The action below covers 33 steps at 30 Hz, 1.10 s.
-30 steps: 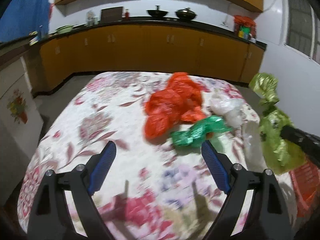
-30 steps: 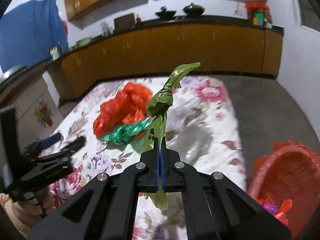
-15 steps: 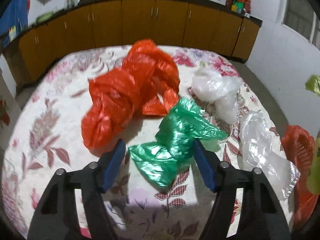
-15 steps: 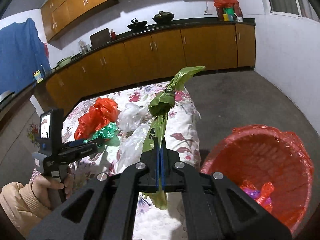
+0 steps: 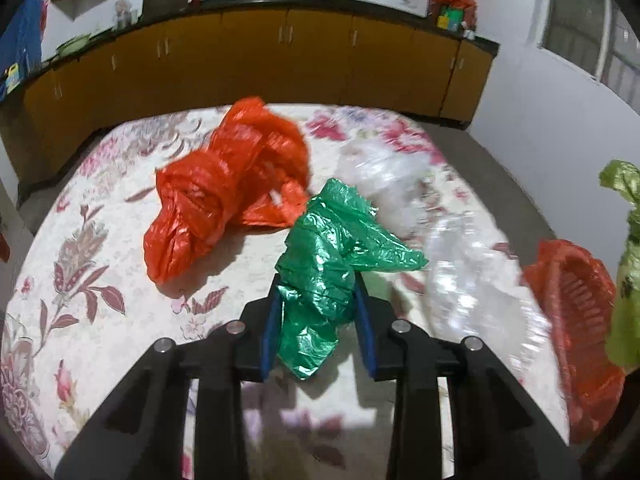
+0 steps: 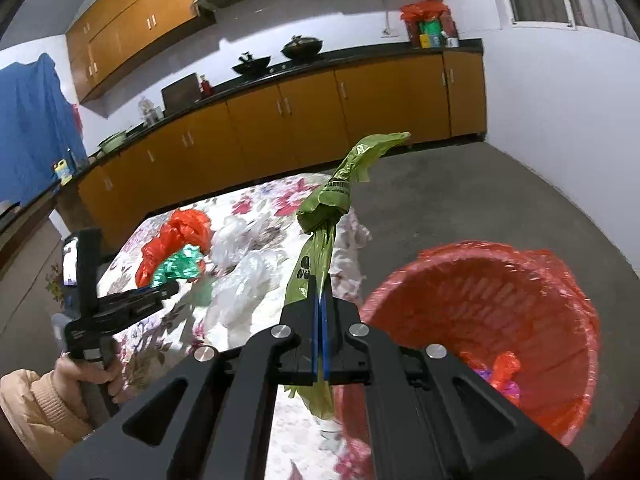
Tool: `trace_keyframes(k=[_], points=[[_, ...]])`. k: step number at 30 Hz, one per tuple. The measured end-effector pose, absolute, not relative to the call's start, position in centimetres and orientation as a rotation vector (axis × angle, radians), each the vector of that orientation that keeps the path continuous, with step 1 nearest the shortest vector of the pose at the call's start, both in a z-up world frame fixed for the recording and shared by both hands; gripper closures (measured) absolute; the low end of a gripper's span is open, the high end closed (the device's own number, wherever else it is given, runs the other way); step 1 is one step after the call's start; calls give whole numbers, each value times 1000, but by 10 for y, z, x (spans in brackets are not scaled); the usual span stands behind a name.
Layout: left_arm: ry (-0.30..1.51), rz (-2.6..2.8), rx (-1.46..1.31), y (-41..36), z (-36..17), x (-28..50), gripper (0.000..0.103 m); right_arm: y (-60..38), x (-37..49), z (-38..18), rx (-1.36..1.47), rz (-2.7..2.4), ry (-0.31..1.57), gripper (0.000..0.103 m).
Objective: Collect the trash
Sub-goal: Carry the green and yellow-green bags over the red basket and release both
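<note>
A crumpled dark green plastic bag [image 5: 332, 248] lies on the flowered tablecloth [image 5: 100, 240]. My left gripper [image 5: 318, 312] has its jaws closing on it, and both blue pads touch the bag's sides. An orange-red bag [image 5: 224, 196] sits just behind and to the left. Two clear bags [image 5: 472, 280] lie to the right. My right gripper [image 6: 320, 308] is shut on a knotted light green bag [image 6: 324, 216], holding it in the air beside the red basket [image 6: 480, 312], which has trash at its bottom.
The red basket [image 5: 572, 304] stands on the floor off the table's right edge. A person's hand and beige sleeve [image 6: 80, 372] hold the left gripper [image 6: 160, 292]. Orange cabinets [image 6: 320, 120] and a counter run along the far wall. Grey floor lies beyond the table.
The left gripper moved forward onto the dark green bag and its jaws narrowed around it. The right gripper swung right with the light green bag, bringing the red basket closer.
</note>
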State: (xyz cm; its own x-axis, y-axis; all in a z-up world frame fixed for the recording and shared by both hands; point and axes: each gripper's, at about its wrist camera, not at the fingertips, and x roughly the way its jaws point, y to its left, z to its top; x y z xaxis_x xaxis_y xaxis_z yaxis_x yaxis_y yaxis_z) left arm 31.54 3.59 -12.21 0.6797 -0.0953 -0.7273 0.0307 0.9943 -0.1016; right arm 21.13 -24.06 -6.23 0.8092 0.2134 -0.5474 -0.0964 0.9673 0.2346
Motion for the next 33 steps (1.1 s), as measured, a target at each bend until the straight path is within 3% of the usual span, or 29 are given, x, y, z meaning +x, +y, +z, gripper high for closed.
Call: trace_keyframes(k=[13, 33], points=[[737, -320, -60, -48, -57, 256, 70, -299, 170, -53, 259, 39, 567, 101], [770, -584, -25, -171, -54, 226, 70, -362, 131, -50, 316, -102, 532, 101]])
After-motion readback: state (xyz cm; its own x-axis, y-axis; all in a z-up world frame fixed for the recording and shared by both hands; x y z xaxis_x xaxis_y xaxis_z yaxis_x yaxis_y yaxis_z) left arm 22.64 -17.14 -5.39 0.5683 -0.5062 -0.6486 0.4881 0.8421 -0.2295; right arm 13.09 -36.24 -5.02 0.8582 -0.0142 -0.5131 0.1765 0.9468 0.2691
